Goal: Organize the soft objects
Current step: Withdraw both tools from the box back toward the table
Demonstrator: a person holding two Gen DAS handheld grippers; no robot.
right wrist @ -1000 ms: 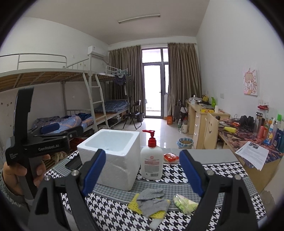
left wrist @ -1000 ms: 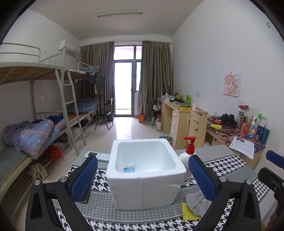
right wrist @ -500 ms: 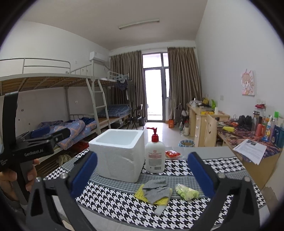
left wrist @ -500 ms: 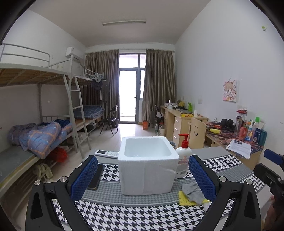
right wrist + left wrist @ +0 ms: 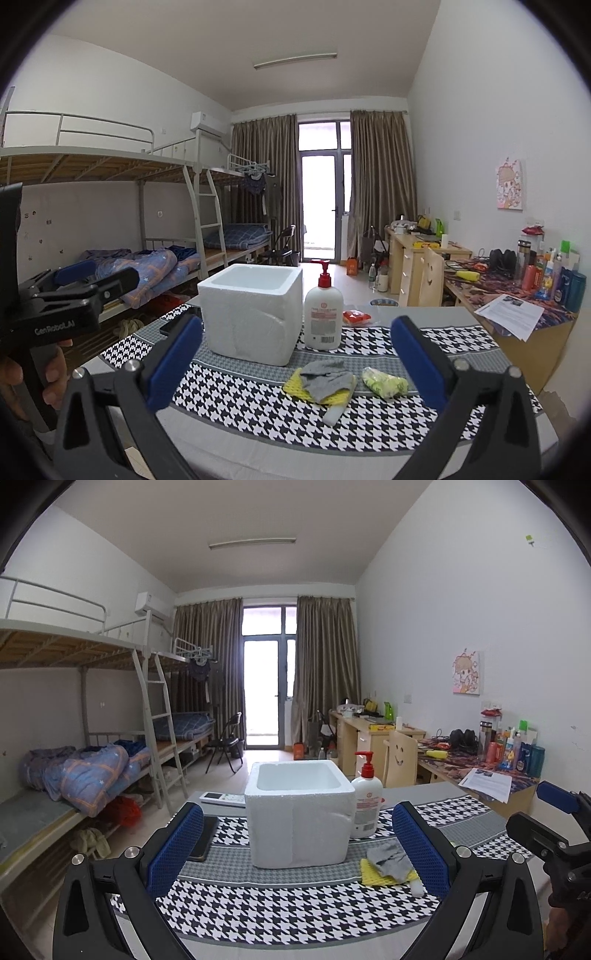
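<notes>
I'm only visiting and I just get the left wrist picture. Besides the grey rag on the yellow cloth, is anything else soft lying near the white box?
Observer: Yes. The right wrist view shows a yellow-green bundle on the table, just right of the grey rag.
Operator: Is anything behind the pump bottle?
Observer: A red packet lies on the table behind the pump bottle, off to its right.

A houndstooth-clothed table (image 5: 258,402) bears a foam box (image 5: 255,314), lotion bottle (image 5: 322,314), grey cloth (image 5: 327,378) on yellow sponge (image 5: 295,386) — and perhaps a phone (image 5: 203,836).
</notes>
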